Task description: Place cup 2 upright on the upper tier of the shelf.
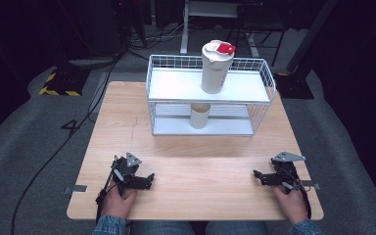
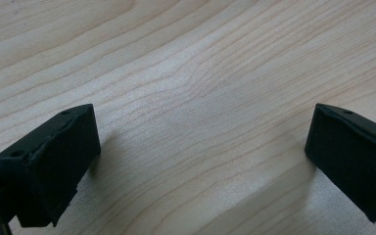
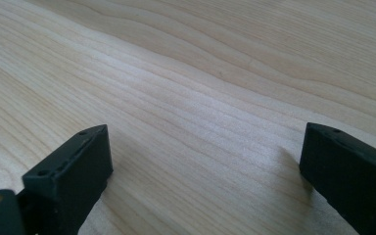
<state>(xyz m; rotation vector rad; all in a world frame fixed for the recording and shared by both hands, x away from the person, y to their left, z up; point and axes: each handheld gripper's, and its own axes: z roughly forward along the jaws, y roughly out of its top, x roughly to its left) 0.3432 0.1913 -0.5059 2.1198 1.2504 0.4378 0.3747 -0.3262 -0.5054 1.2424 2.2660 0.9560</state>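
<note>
Left claw [image 1: 149, 179] rests on the near-left of the desk [image 1: 127, 122], jaws spread wide, nothing between them. In the left gripper view its fingertips [image 2: 54, 161] sit low over bare wood.

Centre-far: white wire shelf rack [image 1: 159, 93], two levels. The tall white bottle [image 1: 216, 68] with a red-tabbed lid stands upright on the top shelf, right of the rack's middle. A small beige cup [image 1: 199, 115] stands on the lower shelf, just below and slightly left of the bottle.

Right claw [image 1: 257, 174] rests on the near-right, also released and empty; the right gripper view shows its fingertips [image 3: 73, 171] apart over plain desk.

Key relation: both items lie well away, far side of the desk, ahead of both claws. Both long axes are vertical, so a side-on grip looks like the fit. The bottle sits closer to the right claw's side; I'd judge the right hand nearer for it. The cup is roughly midway between them, reachable from either, but the wire front of the rack may limit the approach.
</note>
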